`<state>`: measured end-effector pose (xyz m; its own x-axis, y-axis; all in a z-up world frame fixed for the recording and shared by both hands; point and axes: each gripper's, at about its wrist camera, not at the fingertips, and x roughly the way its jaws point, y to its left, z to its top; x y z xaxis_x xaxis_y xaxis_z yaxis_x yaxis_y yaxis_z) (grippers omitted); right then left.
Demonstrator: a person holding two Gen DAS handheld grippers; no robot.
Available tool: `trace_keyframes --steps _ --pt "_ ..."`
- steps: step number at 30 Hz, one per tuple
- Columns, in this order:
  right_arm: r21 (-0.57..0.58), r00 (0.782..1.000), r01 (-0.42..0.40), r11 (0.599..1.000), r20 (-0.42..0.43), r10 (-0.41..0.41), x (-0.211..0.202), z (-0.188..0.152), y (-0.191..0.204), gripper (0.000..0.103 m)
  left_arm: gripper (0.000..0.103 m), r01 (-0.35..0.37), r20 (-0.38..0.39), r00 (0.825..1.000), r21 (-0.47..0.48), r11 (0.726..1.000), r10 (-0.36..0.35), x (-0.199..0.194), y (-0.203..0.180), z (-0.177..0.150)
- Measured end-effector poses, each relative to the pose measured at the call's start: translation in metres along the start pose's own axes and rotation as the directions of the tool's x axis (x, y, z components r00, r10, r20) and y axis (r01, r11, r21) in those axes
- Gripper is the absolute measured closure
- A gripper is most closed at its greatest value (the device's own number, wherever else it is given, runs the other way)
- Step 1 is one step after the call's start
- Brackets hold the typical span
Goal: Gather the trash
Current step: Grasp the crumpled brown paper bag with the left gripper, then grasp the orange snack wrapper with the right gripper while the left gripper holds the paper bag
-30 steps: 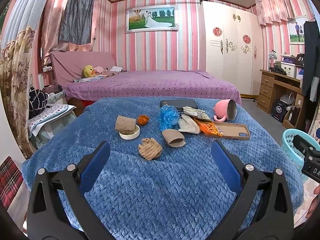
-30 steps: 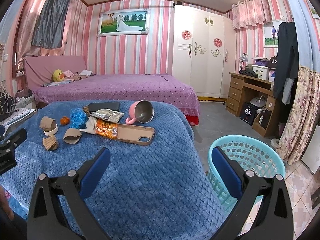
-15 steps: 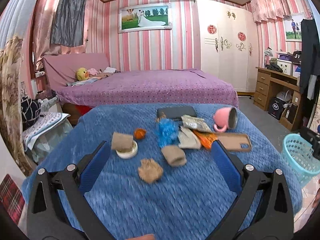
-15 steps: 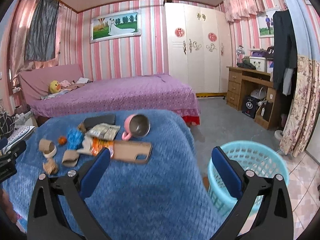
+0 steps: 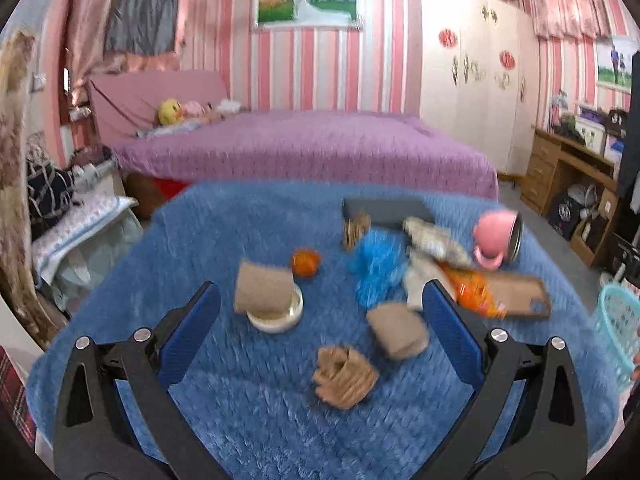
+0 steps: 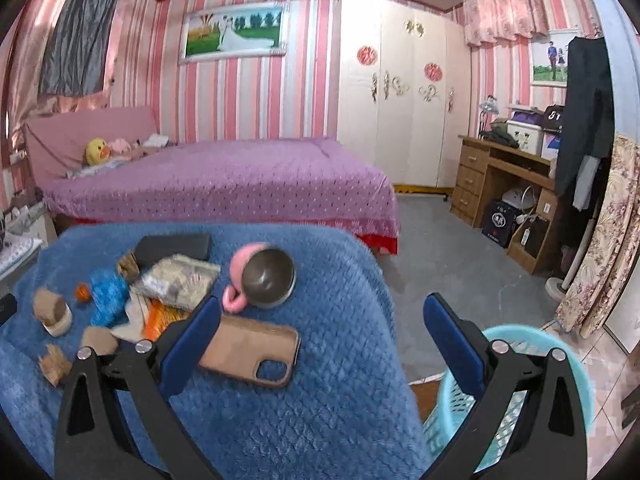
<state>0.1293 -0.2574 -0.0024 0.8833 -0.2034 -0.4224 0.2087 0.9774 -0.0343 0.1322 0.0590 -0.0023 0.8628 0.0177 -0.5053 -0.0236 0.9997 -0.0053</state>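
Trash lies on the blue blanket (image 5: 240, 412): a crumpled brown paper ball (image 5: 345, 375), a brown paper wad (image 5: 398, 330), a brown wad in a white dish (image 5: 276, 312), a blue plastic bag (image 5: 376, 266), an orange snack wrapper (image 5: 474, 294), a silver wrapper (image 5: 434, 238) and a small orange piece (image 5: 306, 263). My left gripper (image 5: 320, 312) is open and empty just above the paper ball. My right gripper (image 6: 322, 330) is open and empty over the blanket's right edge. A teal basket (image 6: 516, 396) stands on the floor below it and shows in the left wrist view (image 5: 620, 332).
A pink mug (image 6: 260, 280) lies on its side, with a brown phone case (image 6: 252, 350) and a dark flat case (image 6: 174, 246) near it. A purple bed (image 6: 220, 184) is behind, a wooden desk (image 6: 500, 184) at the right.
Both grippers have moved forward and down toward the blanket; the trash looms larger in the left wrist view. The right gripper has come closer to the phone case and basket. Both stay open.
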Motion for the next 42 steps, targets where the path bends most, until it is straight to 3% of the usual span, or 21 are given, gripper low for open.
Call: trace_keyframes --steps 4,12,14,18,20,22,26,30,34,39,42 --pt "-0.022 0.994 -0.012 1.0 -0.106 0.01 0.027 -0.02 0.005 0.004 0.005 -0.006 -0.069 0.998 0.047 0.999 0.009 0.023 -0.003 -0.023" --pt "-0.009 0.991 0.012 1.0 -0.136 -0.013 0.036 -0.021 0.004 0.004 0.007 0.012 -0.175 0.985 0.06 0.998 -0.002 0.053 0.003 -0.049" --pt "-0.01 0.99 0.005 1.0 -0.141 -0.007 0.036 -0.02 0.005 0.004 0.014 0.049 -0.172 0.984 0.036 0.998 -0.042 0.054 0.005 -0.047" --pt "-0.043 0.989 0.005 0.999 -0.149 -0.011 0.04 -0.026 0.014 0.004 0.041 0.121 -0.185 0.976 0.02 0.993 -0.115 0.056 0.0 -0.046" --pt "-0.031 0.987 -0.024 0.999 -0.161 0.018 0.042 -0.028 0.016 0.004 0.056 0.147 -0.189 0.973 0.049 0.988 -0.136 0.054 -0.008 -0.046" --pt "-0.018 0.986 -0.046 0.999 -0.162 0.043 0.041 -0.029 0.018 0.004 0.062 0.147 -0.179 0.975 0.082 0.986 -0.131 0.051 -0.015 -0.046" --pt "-0.031 0.985 -0.077 0.997 -0.157 0.071 0.041 -0.029 0.031 0.004 0.063 0.116 -0.144 0.984 0.107 0.987 -0.1 0.044 -0.019 -0.038" --pt "-0.06 0.976 -0.144 0.988 -0.172 0.132 0.043 -0.034 0.054 0.004 0.063 0.062 -0.081 0.995 0.064 0.996 -0.056 0.033 -0.007 -0.024" --pt "-0.085 0.953 -0.208 0.974 -0.243 0.182 0.058 -0.044 0.081 0.005 0.062 -0.025 -0.049 0.998 0.017 1.0 0.025 0.033 0.005 -0.016" --pt "-0.123 0.93 -0.259 0.958 -0.3 0.213 0.078 -0.051 0.108 0.029 0.062 -0.031 -0.035 0.999 -0.027 0.999 0.03 0.035 0.014 -0.011" --pt "-0.107 0.916 -0.29 0.951 -0.32 0.243 0.088 -0.05 0.115 0.035 0.062 -0.024 -0.034 0.999 -0.042 0.999 0.022 0.036 0.016 -0.01"
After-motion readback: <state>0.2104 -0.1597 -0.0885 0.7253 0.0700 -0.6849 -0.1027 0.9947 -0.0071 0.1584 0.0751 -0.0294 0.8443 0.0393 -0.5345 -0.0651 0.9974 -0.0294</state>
